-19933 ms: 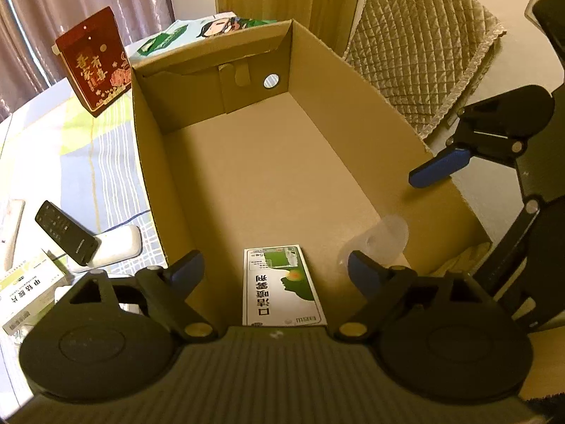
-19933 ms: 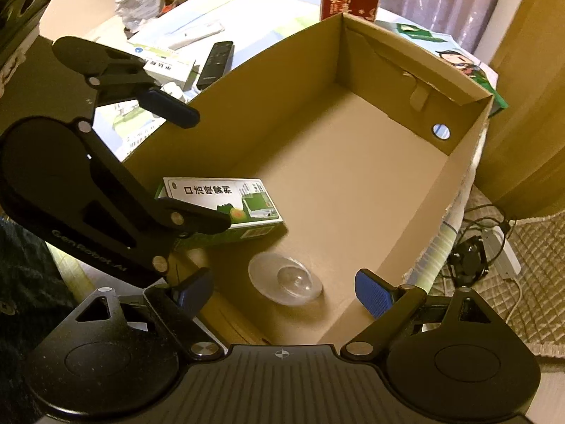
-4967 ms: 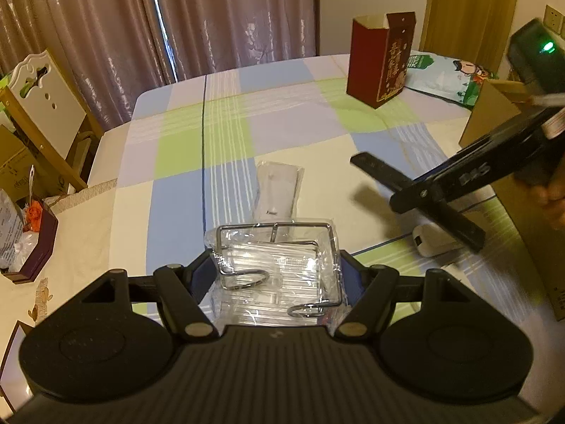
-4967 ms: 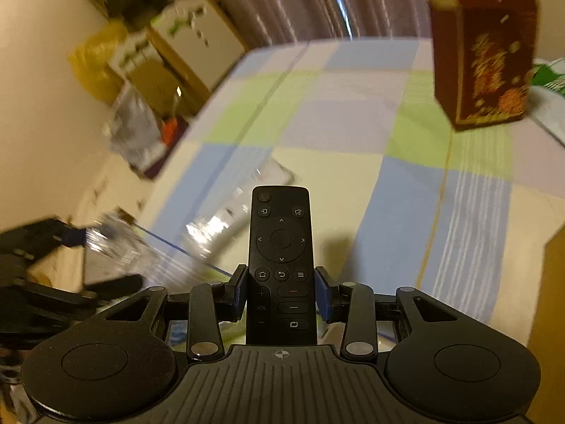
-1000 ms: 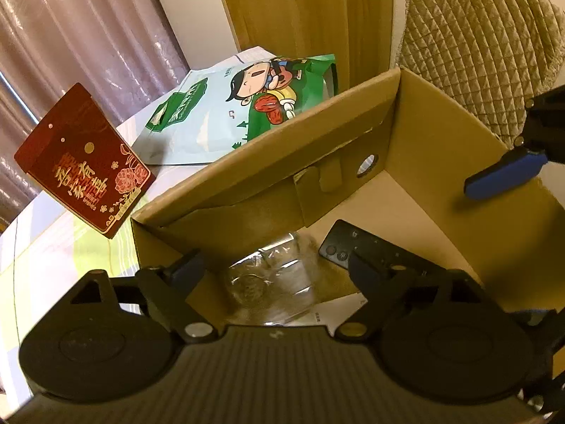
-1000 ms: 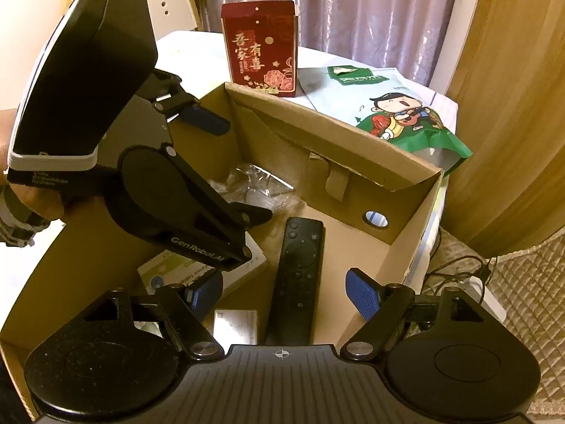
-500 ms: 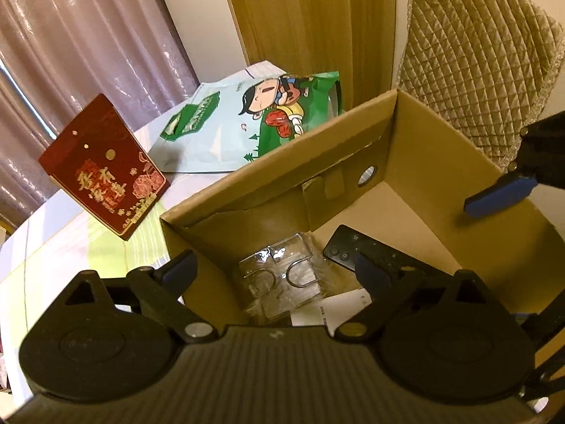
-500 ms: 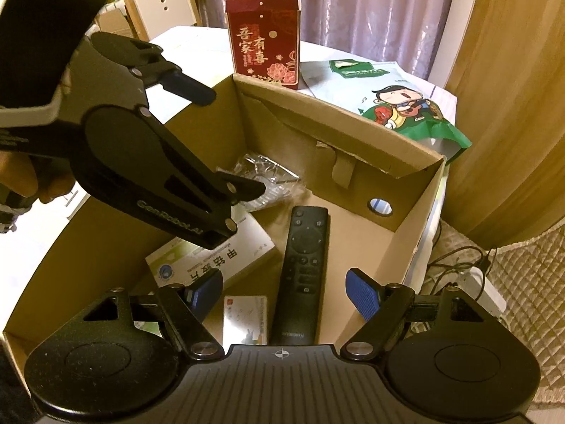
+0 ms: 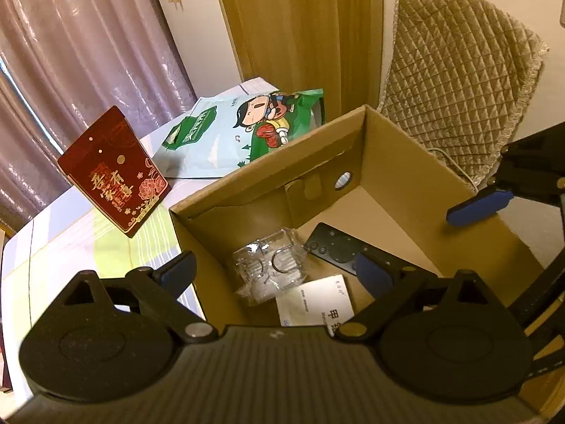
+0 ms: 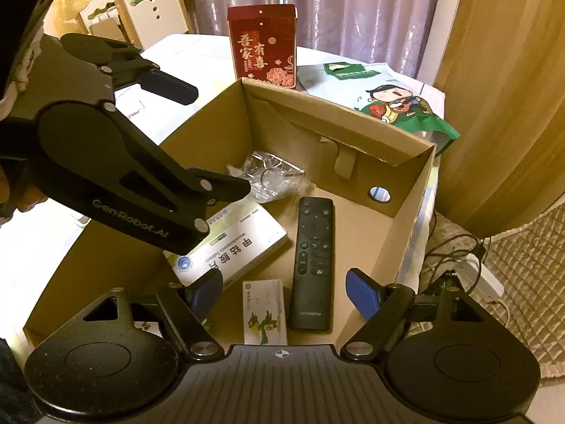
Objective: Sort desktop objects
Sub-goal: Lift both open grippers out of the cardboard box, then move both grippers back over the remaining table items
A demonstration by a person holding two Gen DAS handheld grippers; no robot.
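Observation:
An open cardboard box [image 10: 406, 219] [image 9: 406, 162] holds a black remote [image 10: 312, 261] [image 9: 335, 252], a clear plastic pack with a wire rack [image 10: 270, 173] [image 9: 270, 268], a white medicine box [image 10: 233, 247] [image 9: 317, 304] and a small card [image 10: 264, 312]. My left gripper [image 9: 275, 275] is open and empty above the box; it also shows in the right wrist view [image 10: 212, 141]. My right gripper [image 10: 284, 291] is open and empty above the box's near end; one of its fingers [image 9: 480, 206] shows in the left wrist view.
A red gift box [image 10: 263, 46] [image 9: 113, 173] and a green-and-white snack bag [image 10: 381, 95] [image 9: 243, 134] lie on the checked tablecloth [image 9: 70, 240] beyond the box. A quilted chair [image 9: 459, 81] and a power strip with cables [image 10: 473, 275] are to the right. White chairs [image 10: 141, 10] stand at the back.
Both grippers have risen and drawn back from the box. The plastic pack and the remote lie still on the box floor.

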